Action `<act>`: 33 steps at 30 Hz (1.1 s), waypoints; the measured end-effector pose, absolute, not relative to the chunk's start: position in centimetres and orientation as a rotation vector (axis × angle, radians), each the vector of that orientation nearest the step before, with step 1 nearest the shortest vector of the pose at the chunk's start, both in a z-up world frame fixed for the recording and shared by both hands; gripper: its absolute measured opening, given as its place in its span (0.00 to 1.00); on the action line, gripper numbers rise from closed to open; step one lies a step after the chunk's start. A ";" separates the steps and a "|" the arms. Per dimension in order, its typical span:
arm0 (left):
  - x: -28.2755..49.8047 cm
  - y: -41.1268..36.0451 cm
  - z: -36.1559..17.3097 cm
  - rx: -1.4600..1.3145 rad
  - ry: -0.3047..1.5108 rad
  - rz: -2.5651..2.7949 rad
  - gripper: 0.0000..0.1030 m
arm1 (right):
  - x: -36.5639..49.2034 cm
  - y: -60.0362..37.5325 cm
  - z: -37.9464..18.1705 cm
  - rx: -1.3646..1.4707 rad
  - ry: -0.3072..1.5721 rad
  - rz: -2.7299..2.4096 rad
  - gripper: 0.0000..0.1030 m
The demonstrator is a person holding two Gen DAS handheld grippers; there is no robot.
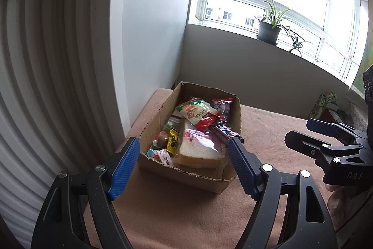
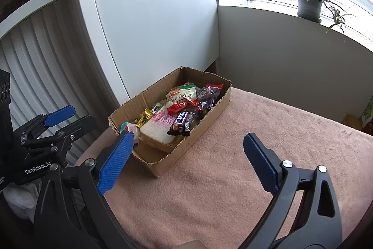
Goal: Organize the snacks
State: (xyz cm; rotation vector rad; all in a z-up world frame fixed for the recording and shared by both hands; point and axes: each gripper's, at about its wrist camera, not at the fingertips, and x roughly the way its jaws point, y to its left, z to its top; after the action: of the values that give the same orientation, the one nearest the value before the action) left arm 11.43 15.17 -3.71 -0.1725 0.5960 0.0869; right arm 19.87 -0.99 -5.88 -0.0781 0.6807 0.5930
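An open cardboard box stands on the pink cloth at the table's far left corner. It holds wrapped sliced bread, a dark chocolate bar, a red and green packet, a dark purple packet and small candies, one in a yellow wrapper. My left gripper hangs open just before the box's near end, with nothing between its pads. My right gripper is open and empty too, to the right of the box.
The pink cloth covers the table in front of and right of the box. A white cabinet rises right behind the box. A potted plant stands on the windowsill. A green package lies at the far right.
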 end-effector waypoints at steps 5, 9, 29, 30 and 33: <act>9.0 14.3 -3.0 -0.172 0.566 0.101 0.76 | 16.9 -1.9 -5.3 -0.083 0.633 0.567 0.98; 7.5 13.2 -3.0 -0.149 0.559 0.111 0.79 | 14.8 -3.2 -5.8 -0.060 0.615 0.529 1.00; 5.2 12.9 -3.6 -0.163 0.575 0.174 0.79 | 13.5 -5.0 -6.2 -0.017 0.639 0.517 1.00; 5.2 12.9 -3.6 -0.165 0.575 0.175 0.79 | 13.4 -5.0 -6.2 -0.020 0.641 0.519 1.00; 5.1 12.8 -3.6 -0.166 0.575 0.175 0.79 | 13.3 -4.9 -6.2 -0.023 0.638 0.519 1.00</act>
State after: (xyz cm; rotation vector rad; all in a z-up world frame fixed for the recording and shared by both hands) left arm 5.10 12.84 -3.63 -0.1656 0.5753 0.1746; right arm 13.28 -4.90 -6.22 -0.0234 0.6384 0.5193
